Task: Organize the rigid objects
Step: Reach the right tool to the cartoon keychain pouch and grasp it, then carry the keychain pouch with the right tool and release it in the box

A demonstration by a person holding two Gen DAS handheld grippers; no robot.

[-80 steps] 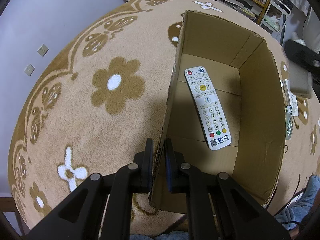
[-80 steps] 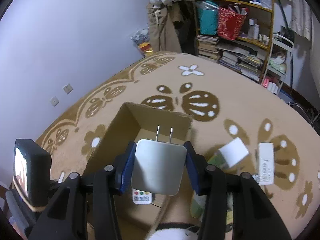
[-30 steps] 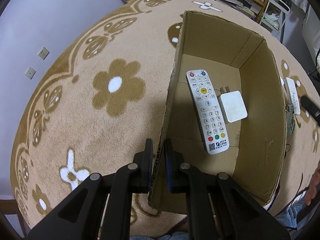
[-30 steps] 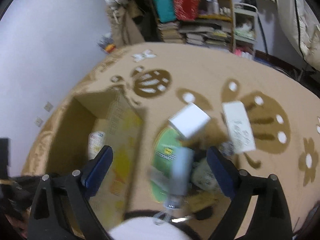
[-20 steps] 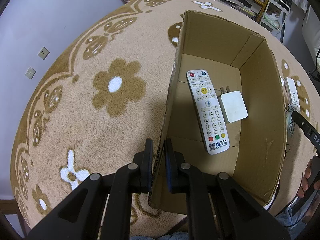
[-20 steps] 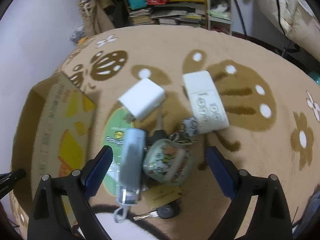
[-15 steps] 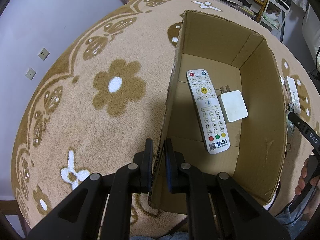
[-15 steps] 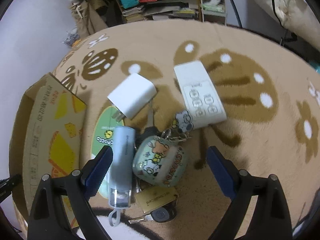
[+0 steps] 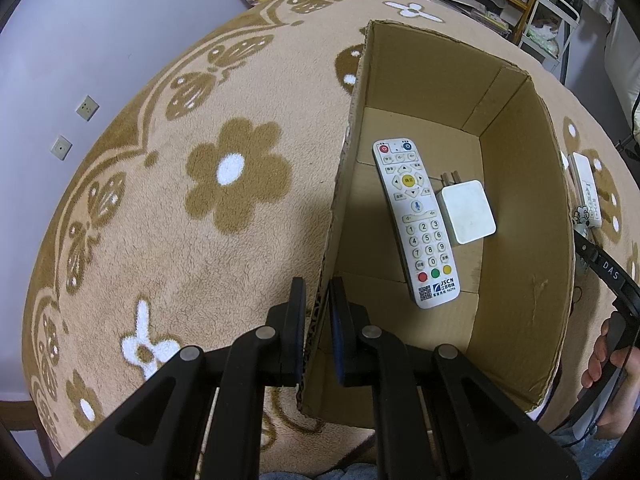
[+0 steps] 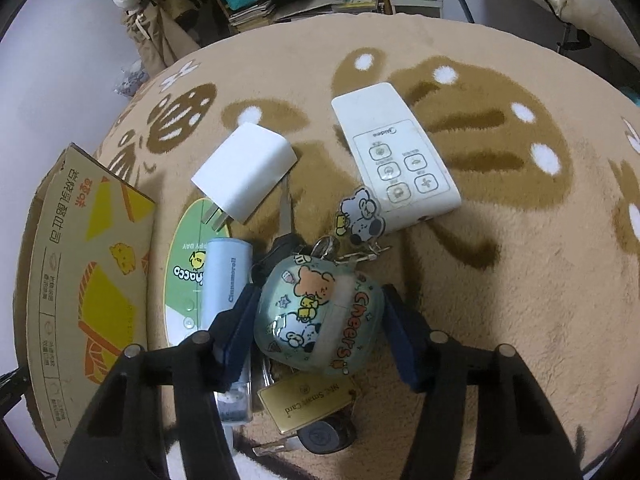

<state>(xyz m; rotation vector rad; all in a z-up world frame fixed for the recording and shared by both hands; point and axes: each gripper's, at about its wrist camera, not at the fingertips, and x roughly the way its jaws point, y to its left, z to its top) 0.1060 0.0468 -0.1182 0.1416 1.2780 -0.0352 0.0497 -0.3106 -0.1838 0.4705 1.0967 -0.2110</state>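
My left gripper (image 9: 317, 285) is shut on the left wall of the open cardboard box (image 9: 520, 200), near its front corner. A long white remote (image 9: 414, 220) and a white plug charger (image 9: 468, 212) lie side by side on the box floor. In the right wrist view, my right gripper (image 10: 320, 292) points down over a pile on the rug. Its jaws are closing around a round green cartoon-printed case (image 10: 320, 312). The case fills the gap, and the pads sit right at its sides without clearly pressing it.
Around the case lie a second white charger (image 10: 244, 172), a white fan remote (image 10: 394, 156), a pale blue cylinder (image 10: 226, 280), a green disc (image 10: 186, 248), a gold card (image 10: 308, 400), keys and a dog charm (image 10: 360, 214). The box's printed outer side (image 10: 80, 280) stands to the left. A hand (image 9: 600, 364) shows at the box's right.
The charger the right gripper held now lies in the box. That gripper swung right, came down over the pile and narrowed its jaws around the green case. The left gripper has not moved.
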